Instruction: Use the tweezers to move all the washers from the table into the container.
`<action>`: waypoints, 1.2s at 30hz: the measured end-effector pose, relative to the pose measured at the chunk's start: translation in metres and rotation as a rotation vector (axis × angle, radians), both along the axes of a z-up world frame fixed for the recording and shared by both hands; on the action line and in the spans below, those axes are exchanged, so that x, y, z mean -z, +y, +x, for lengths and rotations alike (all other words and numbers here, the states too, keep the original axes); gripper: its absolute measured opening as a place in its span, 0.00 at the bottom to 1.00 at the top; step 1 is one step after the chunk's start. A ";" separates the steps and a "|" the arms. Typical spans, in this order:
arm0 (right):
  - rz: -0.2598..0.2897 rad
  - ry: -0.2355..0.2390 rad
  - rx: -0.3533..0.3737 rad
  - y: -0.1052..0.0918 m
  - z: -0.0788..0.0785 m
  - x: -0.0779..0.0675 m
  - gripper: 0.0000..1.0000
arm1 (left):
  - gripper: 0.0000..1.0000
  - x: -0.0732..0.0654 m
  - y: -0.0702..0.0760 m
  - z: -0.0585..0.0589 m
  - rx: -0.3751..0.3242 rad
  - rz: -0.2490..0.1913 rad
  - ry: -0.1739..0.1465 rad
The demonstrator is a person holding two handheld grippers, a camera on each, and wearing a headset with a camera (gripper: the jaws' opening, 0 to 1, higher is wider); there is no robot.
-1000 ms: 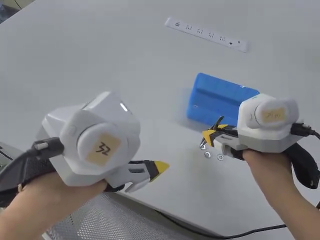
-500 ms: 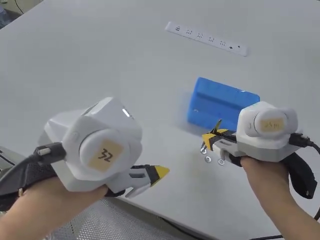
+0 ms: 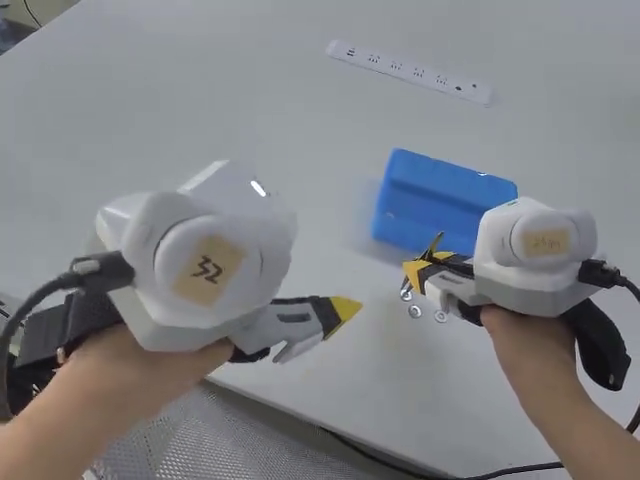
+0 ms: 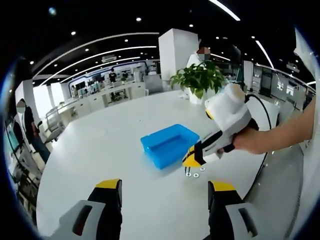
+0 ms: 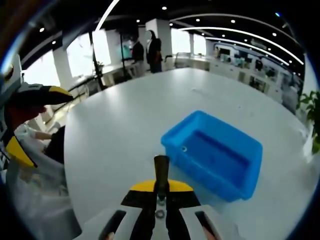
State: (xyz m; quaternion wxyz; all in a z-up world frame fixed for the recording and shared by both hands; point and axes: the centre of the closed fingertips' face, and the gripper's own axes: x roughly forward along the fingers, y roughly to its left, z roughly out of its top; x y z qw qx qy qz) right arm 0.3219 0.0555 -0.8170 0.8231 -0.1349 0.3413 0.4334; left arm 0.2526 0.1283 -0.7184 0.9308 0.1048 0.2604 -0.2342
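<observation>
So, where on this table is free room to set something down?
The wide bare table left of the power strip and the blue container is free, also the band between those two. Crowded: the washers beside the container, near the right gripper with its tweezers.

Head view: right gripper (image 3: 424,272) hides container (image 3: 440,195) corner at 4 o'clock and most of the tweezers (image 3: 436,246); container's 9 o'clock edge blurred. Tiny washers (image 3: 415,311), count unclear. Small speck (image 5: 184,148) in container, right gripper view, maybe a washer.
</observation>
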 end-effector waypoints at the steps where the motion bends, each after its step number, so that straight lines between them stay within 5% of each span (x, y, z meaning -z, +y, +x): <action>1: 0.000 -0.004 0.001 0.000 -0.001 0.000 0.02 | 0.64 -0.005 -0.004 0.007 0.012 0.001 -0.018; 5: 0.003 -0.009 0.005 -0.001 0.001 0.001 0.02 | 0.53 -0.009 -0.026 0.023 0.061 -0.082 -0.026; 9: 0.006 -0.014 0.006 -0.001 0.001 0.001 0.02 | 0.36 -0.006 -0.041 0.033 0.087 -0.108 -0.038; 12: 0.011 -0.015 0.007 -0.001 0.001 0.000 0.02 | 0.29 0.000 -0.057 0.037 0.127 -0.150 -0.002; 19: 0.007 -0.034 -0.003 -0.001 0.000 0.001 0.02 | 0.15 0.011 -0.076 0.055 0.148 -0.159 0.003; 23: 0.005 -0.043 -0.007 -0.001 -0.001 0.001 0.02 | 0.13 0.017 -0.080 0.064 0.176 -0.116 0.004; 36: 0.022 -0.037 0.007 -0.001 0.001 0.001 0.02 | 0.08 0.025 -0.095 0.065 0.264 -0.092 0.029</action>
